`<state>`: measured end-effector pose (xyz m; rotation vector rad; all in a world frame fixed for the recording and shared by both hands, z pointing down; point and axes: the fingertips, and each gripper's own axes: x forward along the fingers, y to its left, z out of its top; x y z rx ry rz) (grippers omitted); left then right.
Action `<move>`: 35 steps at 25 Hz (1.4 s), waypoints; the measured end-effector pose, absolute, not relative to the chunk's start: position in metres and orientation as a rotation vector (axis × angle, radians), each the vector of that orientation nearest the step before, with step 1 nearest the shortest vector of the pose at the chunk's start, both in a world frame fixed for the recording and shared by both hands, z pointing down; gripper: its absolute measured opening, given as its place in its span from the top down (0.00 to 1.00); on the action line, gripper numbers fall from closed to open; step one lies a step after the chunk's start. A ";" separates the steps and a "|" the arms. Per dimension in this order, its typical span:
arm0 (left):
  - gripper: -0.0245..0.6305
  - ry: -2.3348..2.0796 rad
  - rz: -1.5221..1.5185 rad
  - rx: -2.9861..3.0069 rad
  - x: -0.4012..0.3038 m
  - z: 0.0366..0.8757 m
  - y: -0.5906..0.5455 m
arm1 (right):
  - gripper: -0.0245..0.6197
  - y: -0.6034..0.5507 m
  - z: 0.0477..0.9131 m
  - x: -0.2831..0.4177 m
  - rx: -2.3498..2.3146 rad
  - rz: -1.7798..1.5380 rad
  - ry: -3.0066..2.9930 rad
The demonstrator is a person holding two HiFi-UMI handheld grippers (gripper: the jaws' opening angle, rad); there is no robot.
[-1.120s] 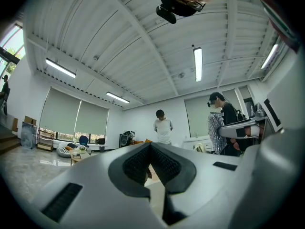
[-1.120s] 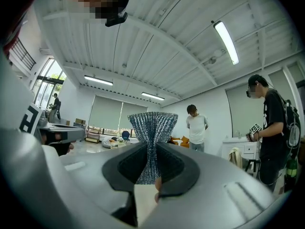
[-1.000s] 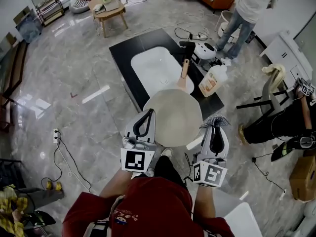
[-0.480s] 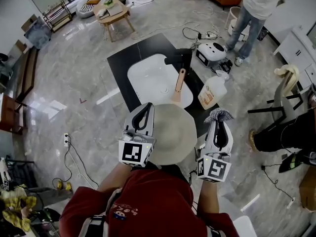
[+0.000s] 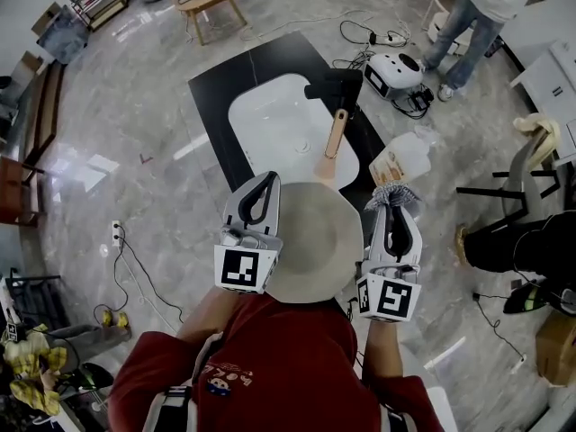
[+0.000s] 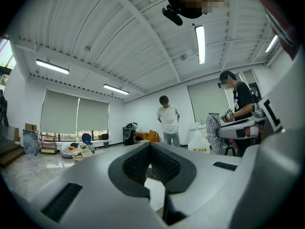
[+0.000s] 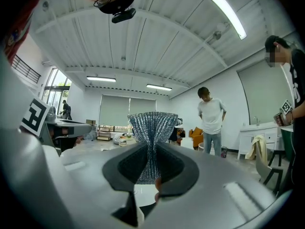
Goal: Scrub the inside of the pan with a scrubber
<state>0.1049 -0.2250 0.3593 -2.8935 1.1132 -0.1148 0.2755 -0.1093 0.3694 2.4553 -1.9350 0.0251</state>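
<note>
while the pan (image 5: pixel 315 232) hangs over the floor in the head view, the left gripper (image 5: pixel 267 180) seems to grip its left rim and the right gripper (image 5: pixel 390 207) holds the scrubber (image 5: pixel 393 194) just beside its right rim; scrubbing looks not yet begun, so the scrubber must swing inside. in the left gripper view the jaws are pressed together, the rim hard to make out. in the right gripper view the jaws pinch the scrubber (image 7: pixel 151 128) at its waist.

- underfoot?
- glossy grey marble floor (image 5: pixel 117 124), streaked with window glare; black panel (image 5: pixel 211 88) laid flat.
- furniture?
- low wooden table (image 5: pixel 209 3), orange sofa (image 6: pixel 145 136) by the far white wall (image 6: pixel 140 113).
- overhead?
- white ribbed ceiling (image 6: pixel 119 42), strip lights (image 6: pixel 200 44) on; grey blinds (image 6: pixel 76 118) drawn over wide windows.
</note>
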 end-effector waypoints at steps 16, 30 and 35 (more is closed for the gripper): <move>0.96 1.203 -0.270 -2.914 0.062 0.419 -0.231 | 0.85 -0.159 0.453 0.201 2.082 0.381 -2.084; 0.95 1.369 -0.325 -2.923 0.015 0.443 -0.226 | 0.85 -0.174 0.570 0.180 1.892 0.713 -1.859; 0.95 1.388 -0.363 -2.907 0.006 0.450 -0.227 | 0.85 -0.176 0.582 0.184 1.905 0.728 -1.838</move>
